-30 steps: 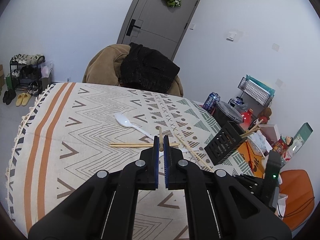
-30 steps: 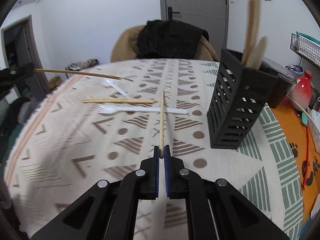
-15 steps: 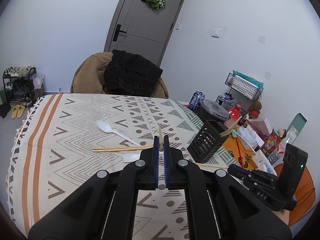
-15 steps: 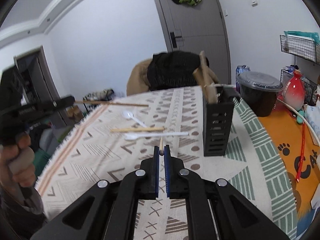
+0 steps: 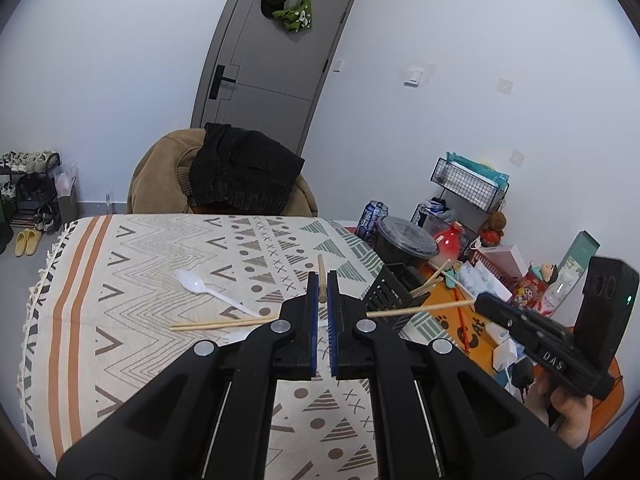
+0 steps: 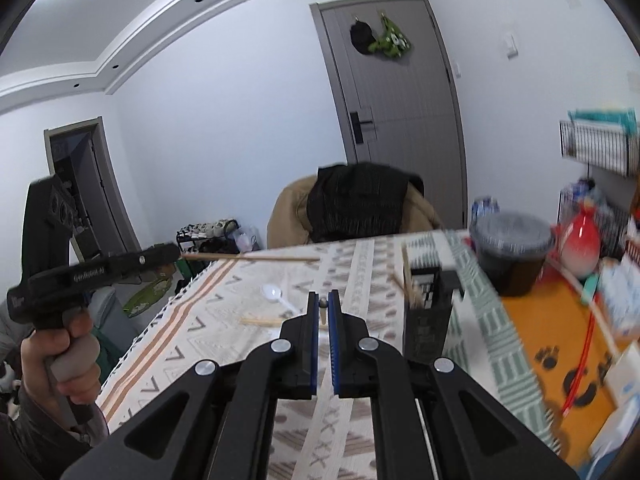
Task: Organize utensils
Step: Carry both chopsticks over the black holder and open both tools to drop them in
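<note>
- Chopsticks are what you are holding in both hands: your left gripper [image 5: 323, 292] is pinching one chopstick [image 5: 320, 270] that is pointing up and away over the patterned cloth.
- Your right gripper [image 6: 323, 312] is clamping a second chopstick [image 5: 420, 309], which is sticking out level toward the black holder [image 5: 394, 294].
- The holder is sitting near the bench [image 5: 132, 280] edge on your right, with several wooden sticks leaning out of it.
- Two more chopsticks [image 5: 224, 323] are lying side by side on the cloth, just beside a white plastic spoon [image 5: 208, 290].
- A second white utensil [image 5: 240, 336] is peeking out, partly hidden behind your left gripper.
</note>
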